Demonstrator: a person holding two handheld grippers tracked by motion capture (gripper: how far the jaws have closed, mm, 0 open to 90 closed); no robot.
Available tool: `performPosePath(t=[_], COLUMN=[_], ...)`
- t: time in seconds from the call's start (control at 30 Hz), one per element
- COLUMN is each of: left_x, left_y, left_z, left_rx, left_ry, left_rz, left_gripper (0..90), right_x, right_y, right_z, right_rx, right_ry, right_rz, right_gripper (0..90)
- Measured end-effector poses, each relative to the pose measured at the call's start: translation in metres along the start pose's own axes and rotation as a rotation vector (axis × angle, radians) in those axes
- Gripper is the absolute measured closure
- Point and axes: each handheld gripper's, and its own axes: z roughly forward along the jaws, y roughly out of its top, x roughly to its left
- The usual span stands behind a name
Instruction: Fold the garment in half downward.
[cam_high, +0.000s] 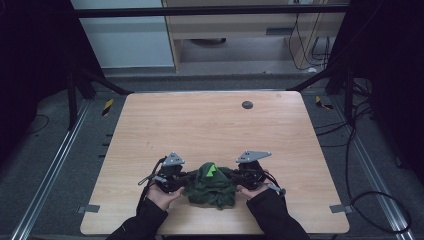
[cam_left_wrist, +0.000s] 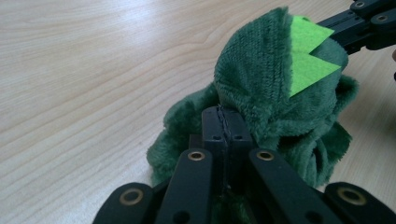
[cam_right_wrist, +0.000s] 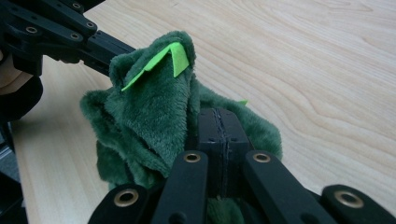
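Both grippers, left gripper (cam_high: 186, 176) and right gripper (cam_high: 233, 175), are pinching the bunched green plush cloth (cam_high: 210, 187) from opposite sides, jaws pressed together, on the wooden surface (cam_high: 210, 125).

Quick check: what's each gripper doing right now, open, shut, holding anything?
Left gripper: shut, jaws together against the green plush cloth.
Right gripper: shut, jaws together at the same cloth's other side.

A light wood table (cam_high: 215, 125) stands on grey carpet (cam_high: 40, 150) inside a black frame (cam_high: 210, 10). Behind it are a pale cabinet (cam_high: 125, 35) and a wooden desk (cam_high: 235, 30). Cables (cam_high: 365, 150) trail at right. Dim light.
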Motion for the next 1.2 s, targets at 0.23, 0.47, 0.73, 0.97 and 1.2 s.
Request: performPosePath(t=[0.23,0.47,0.73,0.97,1.2], left_x=[-0.009,-0.013,-0.016,-0.019,-0.019], left_y=[-0.005,-0.012,-0.021,-0.029,-0.034], left_z=[-0.006,-0.010,-0.013,-0.014,-0.013], left_rx=[0.010,0.030,0.056,0.082,0.104], left_ry=[-0.023,-0.038,-0.049,-0.050,-0.038], left_rz=[0.014,0.010,0.007,0.011,0.009], left_gripper=[89.6,89.6,89.4,89.3,89.2], right_x=[0.006,0.010,0.016,0.020,0.019], right_y=[-0.002,-0.006,-0.012,-0.021,-0.030], right_z=[-0.003,-0.006,-0.010,-0.012,-0.015], right_rx=[0.003,0.007,0.016,0.039,0.065], right_ry=[0.014,0.028,0.040,0.049,0.045], right_rz=[-0.007,-0.005,-0.009,-0.006,-0.002], right_gripper=[89.5,89.1,88.6,88.1,86.8])
